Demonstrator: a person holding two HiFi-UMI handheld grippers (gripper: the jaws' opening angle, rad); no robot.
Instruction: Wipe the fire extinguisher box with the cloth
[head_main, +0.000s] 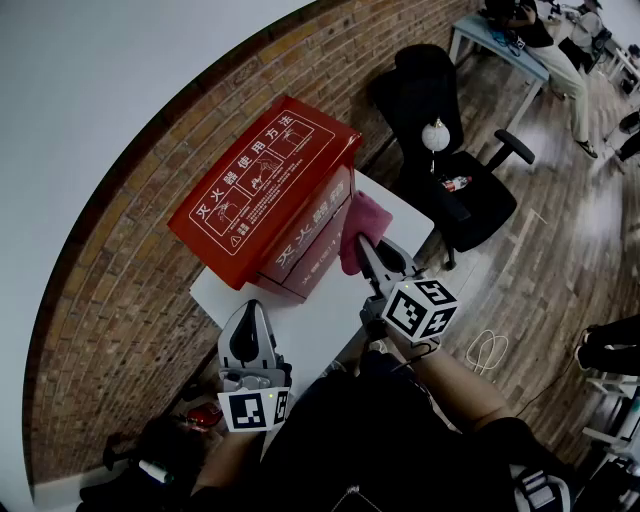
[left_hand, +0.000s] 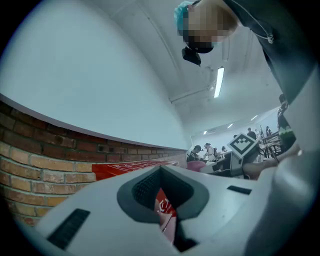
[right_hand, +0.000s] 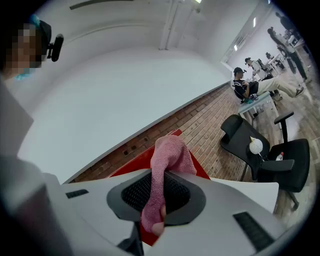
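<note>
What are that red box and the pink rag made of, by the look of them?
The red box: likely painted sheet metal; smooth, slightly glossy, crisp folded edges, white print. The pink cloth: soft knitted or terry fabric; visible fuzzy weave, hanging limp.

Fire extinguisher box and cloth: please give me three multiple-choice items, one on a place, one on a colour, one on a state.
1. Where does the fire extinguisher box stand?
A. on the black chair
B. on the white table
C. on the floor

2. What colour is the cloth?
A. pink
B. blue
C. yellow

3. How is the right hand-held gripper?
A. open, empty
B. shut on a bottle
C. shut on the cloth

1 B: its base rests on the tabletop.
2 A: the right gripper view shows it pink.
3 C: its jaws pinch the cloth.
</note>
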